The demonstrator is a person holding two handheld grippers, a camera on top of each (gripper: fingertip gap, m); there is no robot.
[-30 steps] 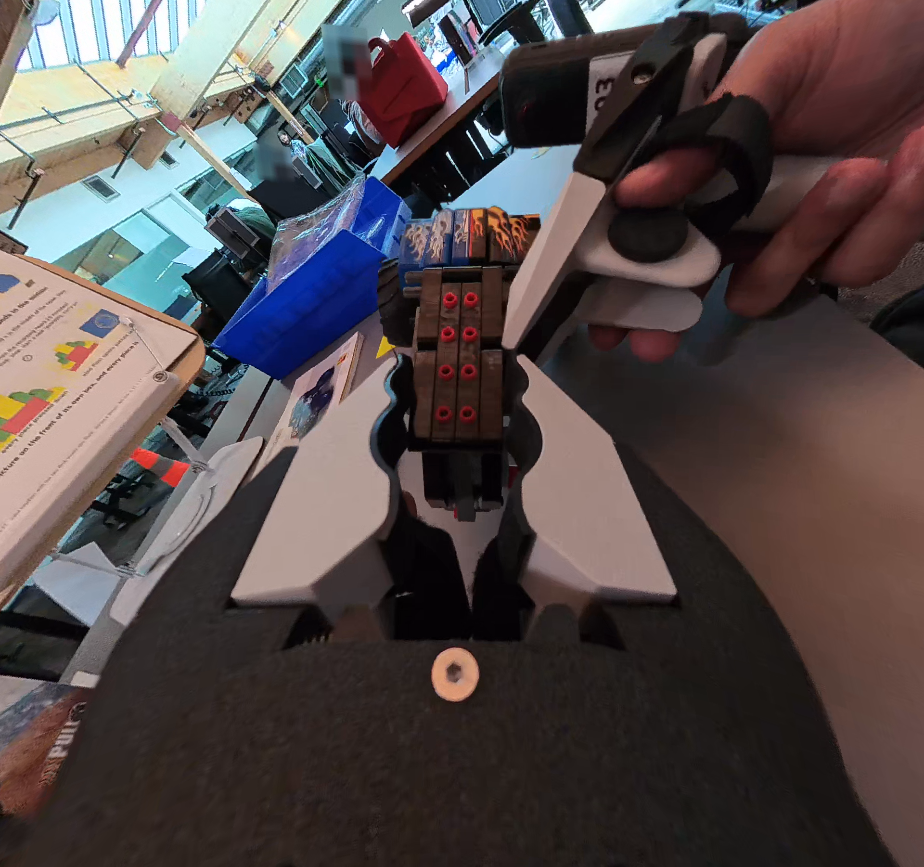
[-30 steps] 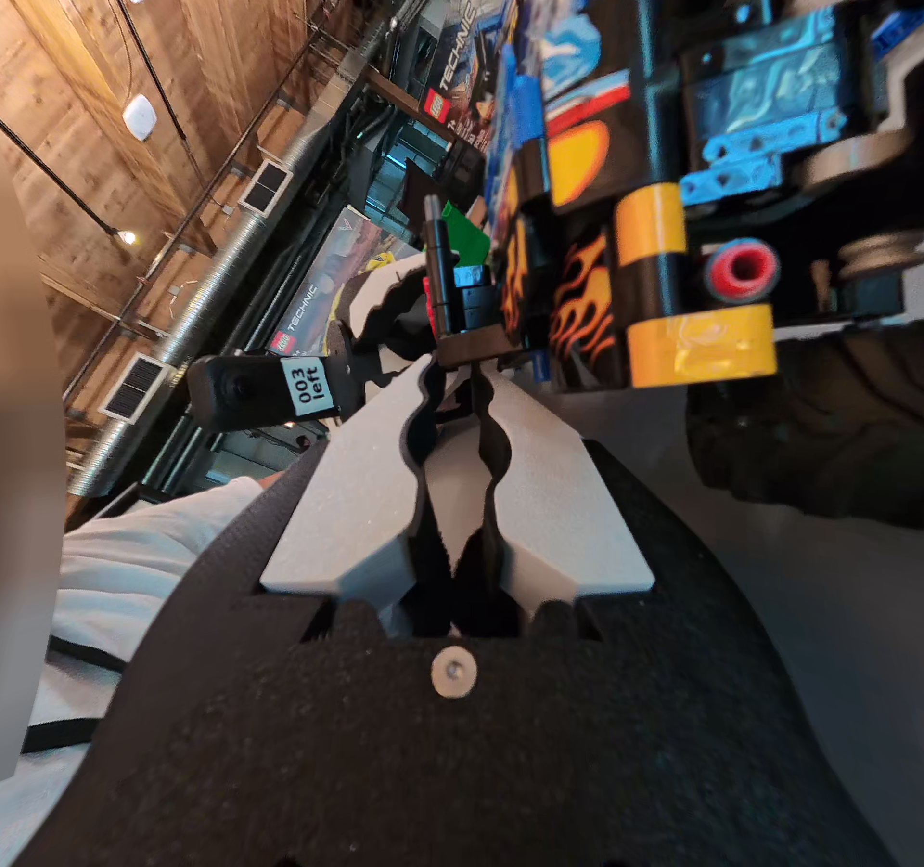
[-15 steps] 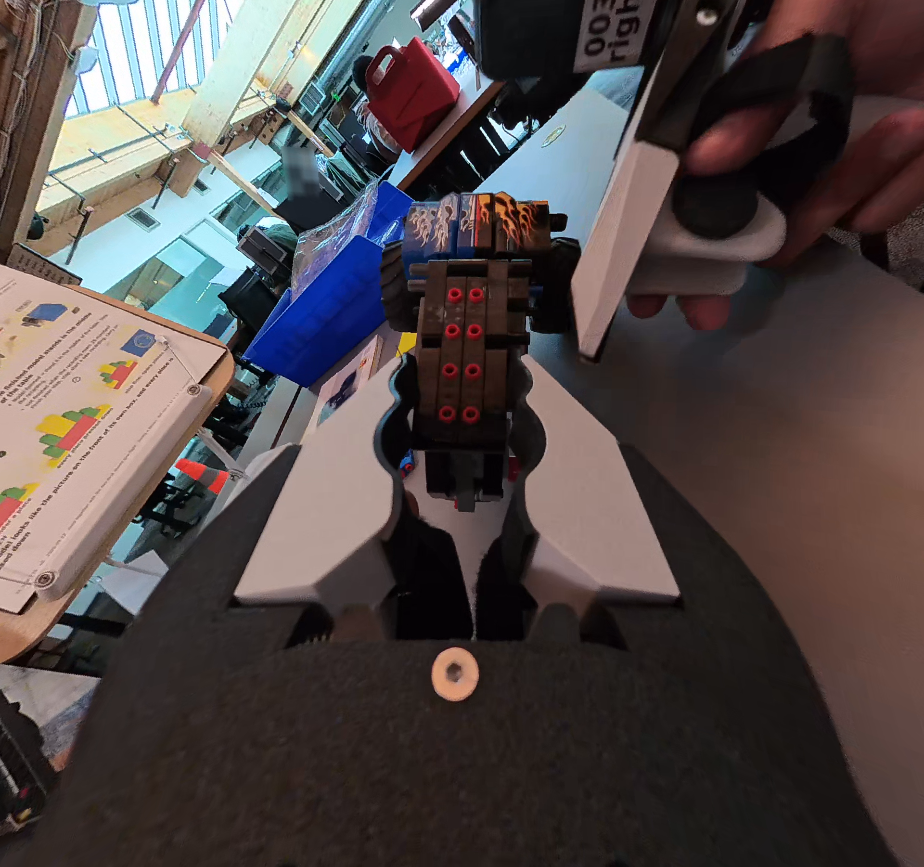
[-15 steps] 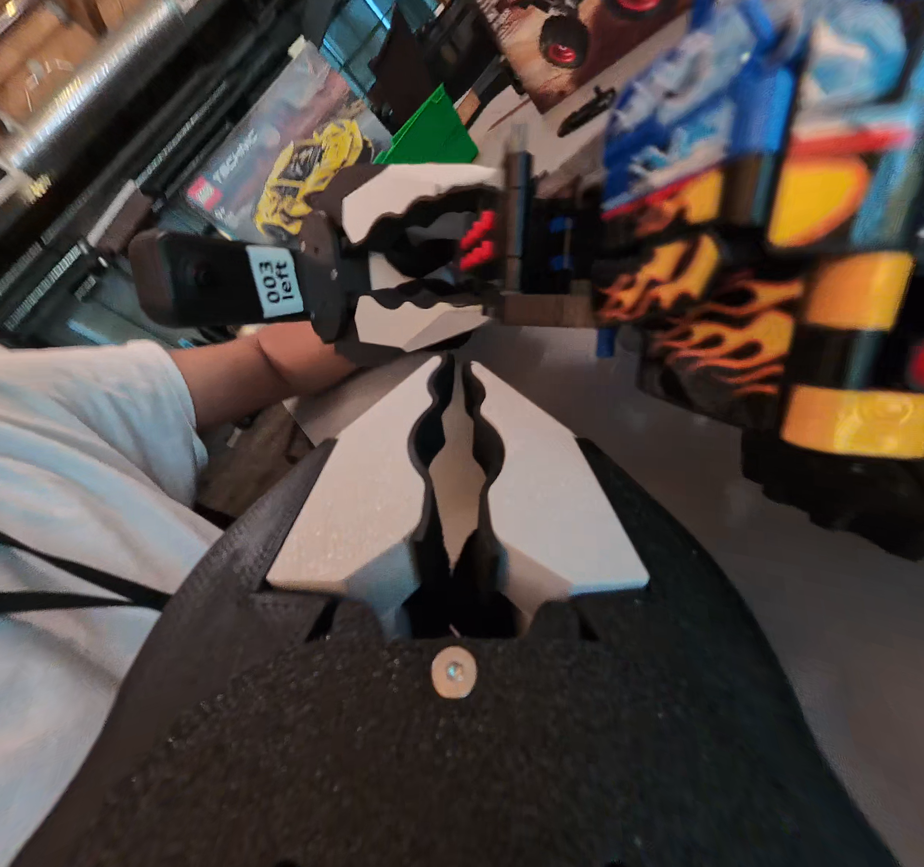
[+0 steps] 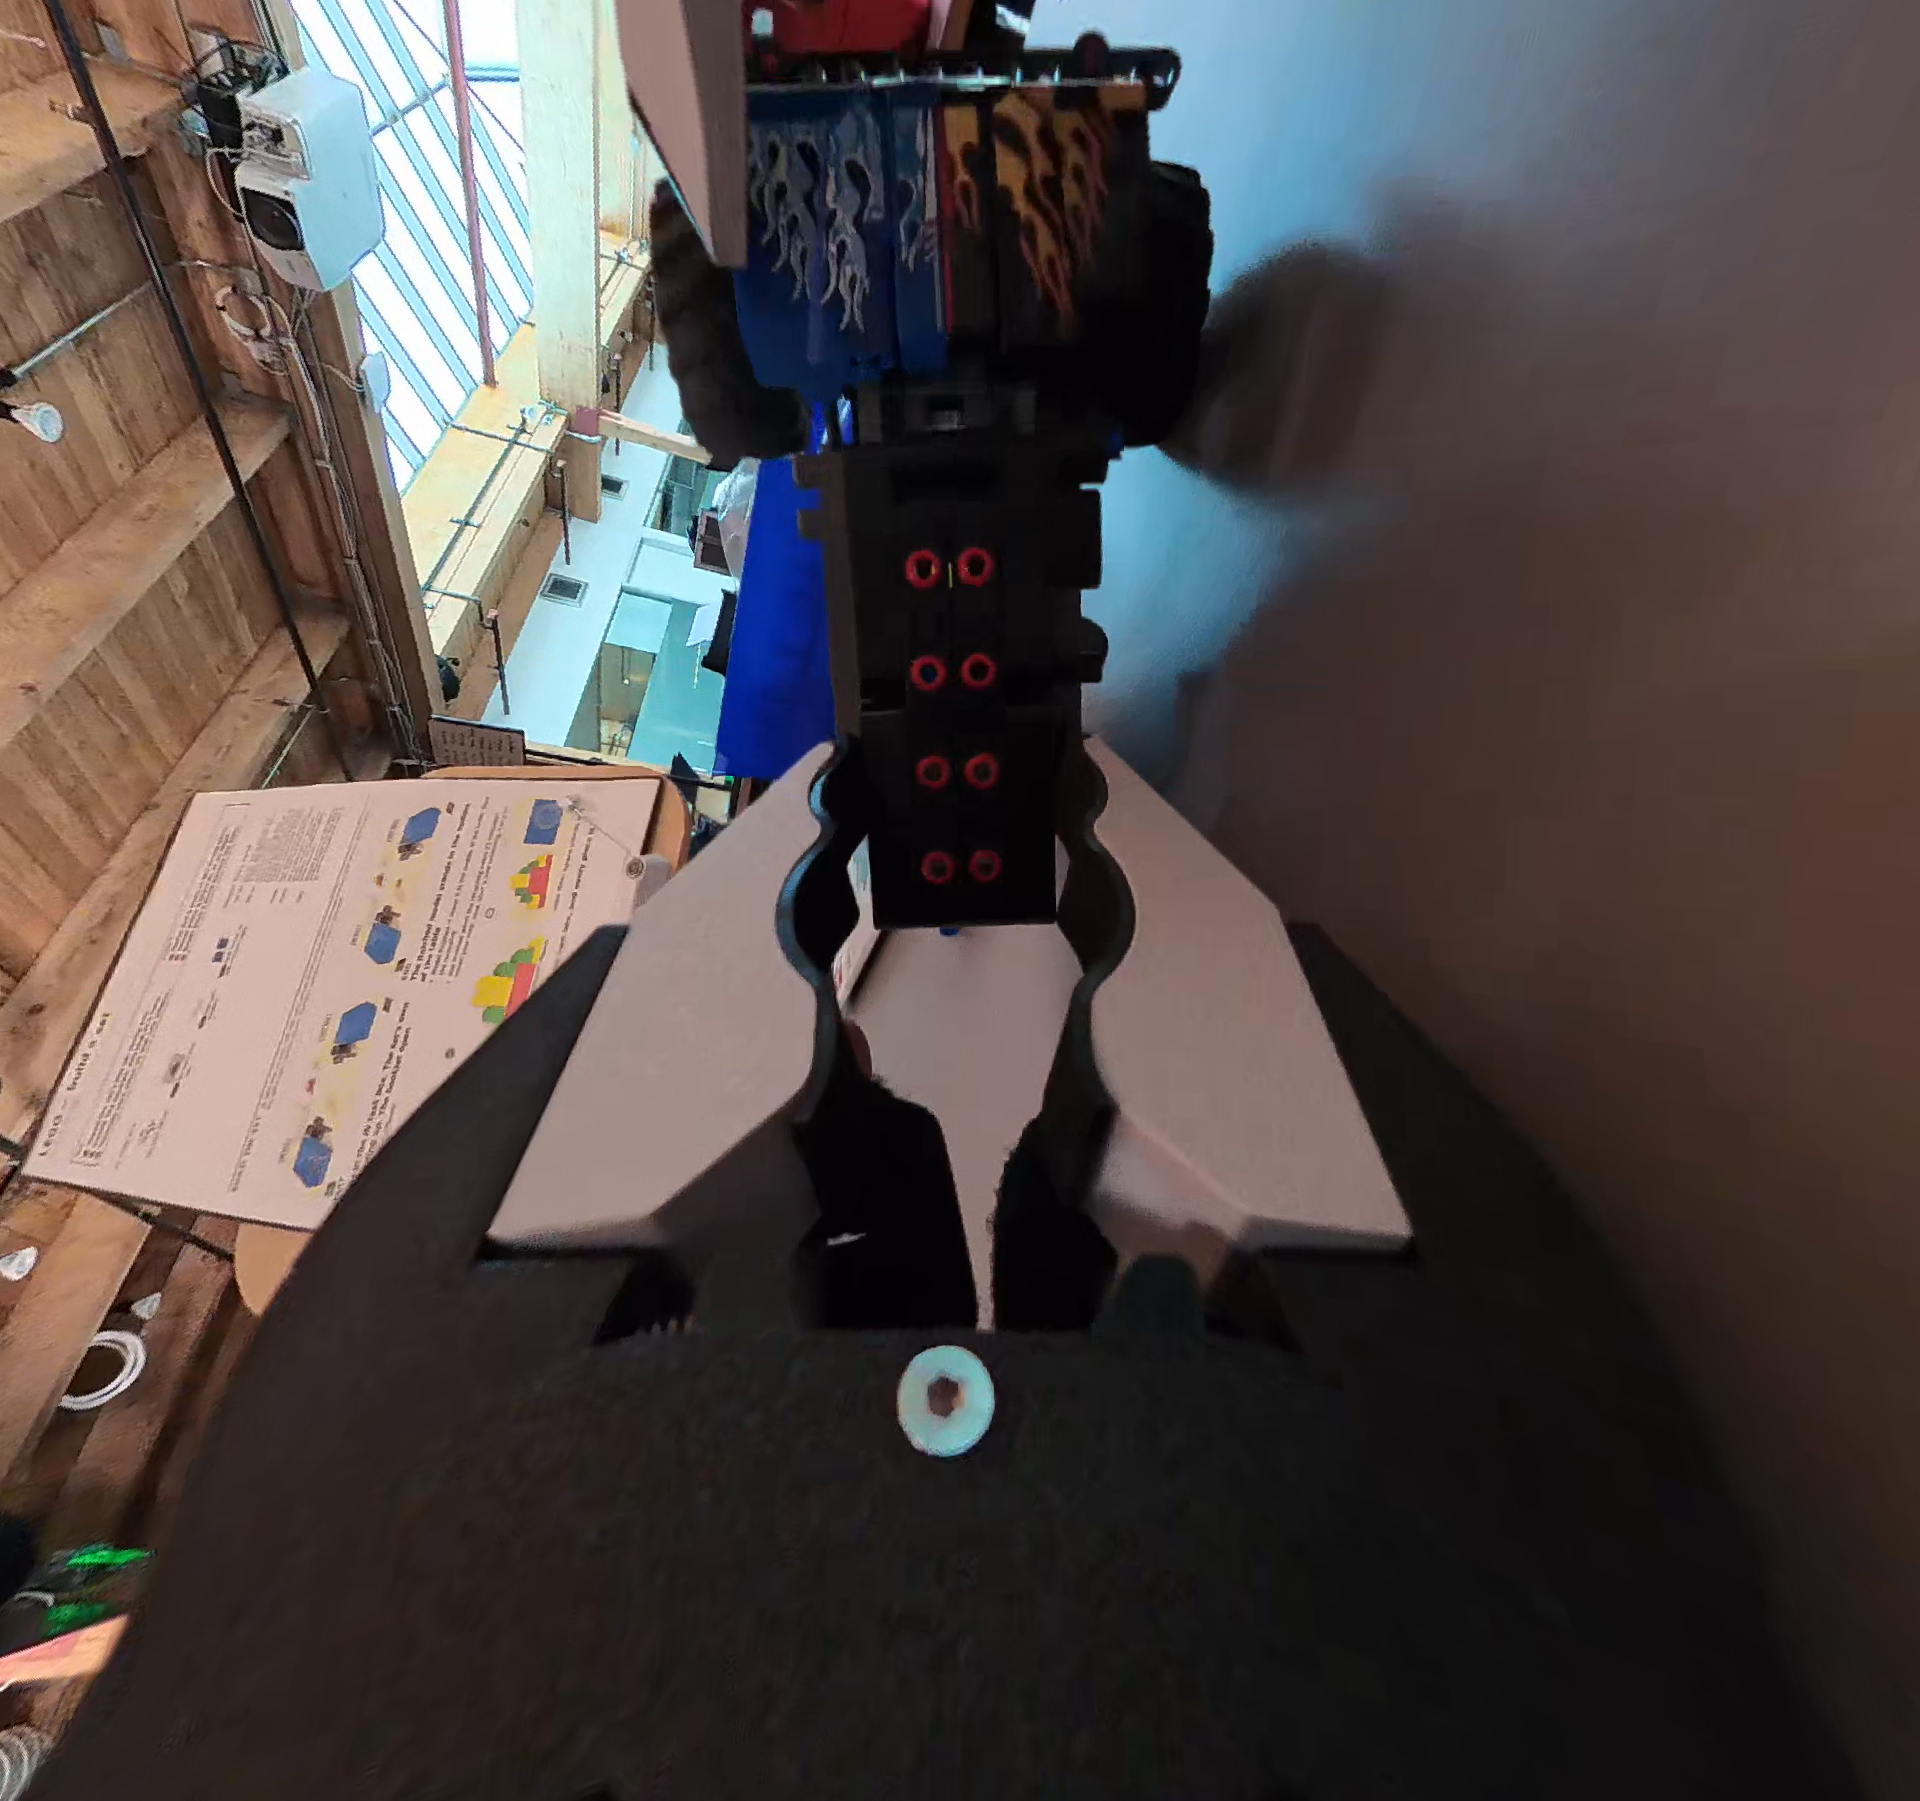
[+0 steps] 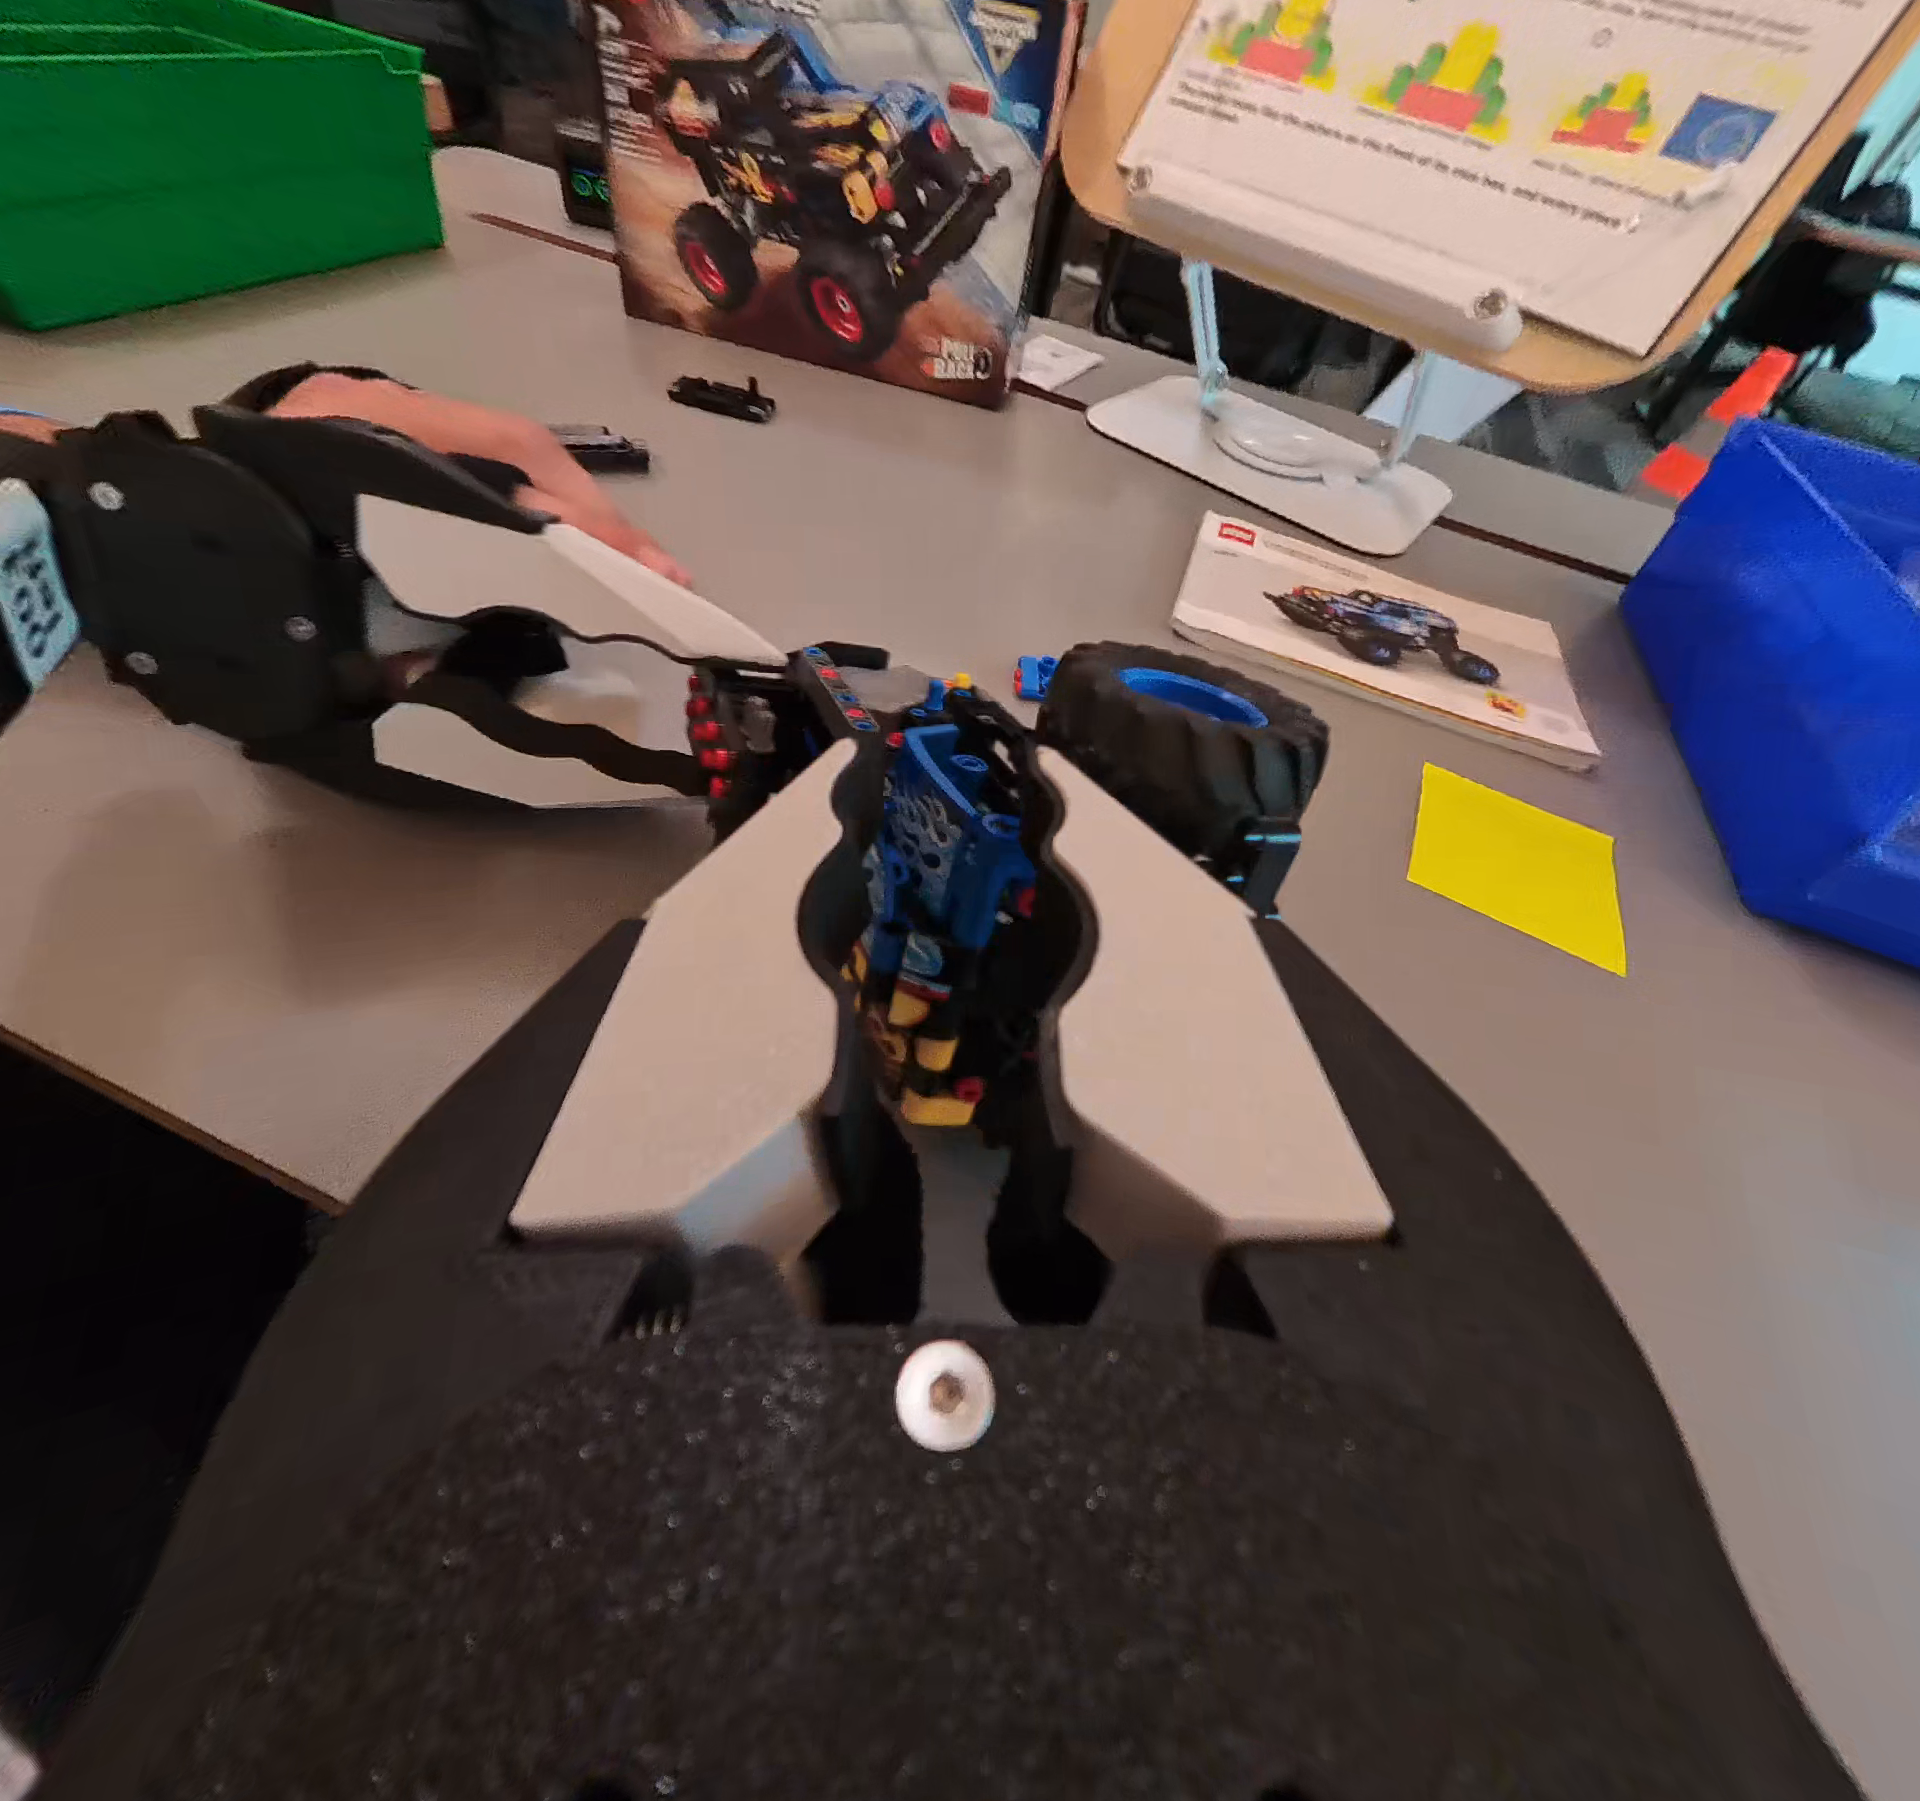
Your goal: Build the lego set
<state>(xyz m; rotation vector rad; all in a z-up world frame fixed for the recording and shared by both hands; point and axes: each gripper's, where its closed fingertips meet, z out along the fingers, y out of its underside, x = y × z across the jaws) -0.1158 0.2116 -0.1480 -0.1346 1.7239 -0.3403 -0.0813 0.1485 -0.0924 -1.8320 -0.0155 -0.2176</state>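
A toy brick truck [image 6: 940,868] with blue and orange flame panels [image 5: 935,213] and a blue-hubbed black tyre [image 6: 1184,743] is held low over the grey table [image 6: 416,878]. My left gripper [image 5: 956,764] is shut on the truck's black chassis end with red pins [image 5: 951,712]. It also shows in the right wrist view [image 6: 738,712], coming from the left. My right gripper [image 6: 945,764] is closed around the truck's blue body, its pads against both sides. One of its fingers [image 5: 686,37] lies against the blue panel in the left wrist view.
Behind the truck are the toy set's box [image 6: 810,141], a booklet [image 6: 1382,629], a yellow note [image 6: 1517,868] and small loose parts [image 6: 722,395]. A green bin [image 6: 197,141] stands far left and a blue bin [image 6: 1797,671] right. A sheet on a stand [image 6: 1507,89] is far right. My hands' fingertips stand some 10 cm from each other.
My right gripper, nearly shut and empty beside the truck before, has swung round, opened and come around the truck's body. My left gripper has kept hold of the chassis while turning.
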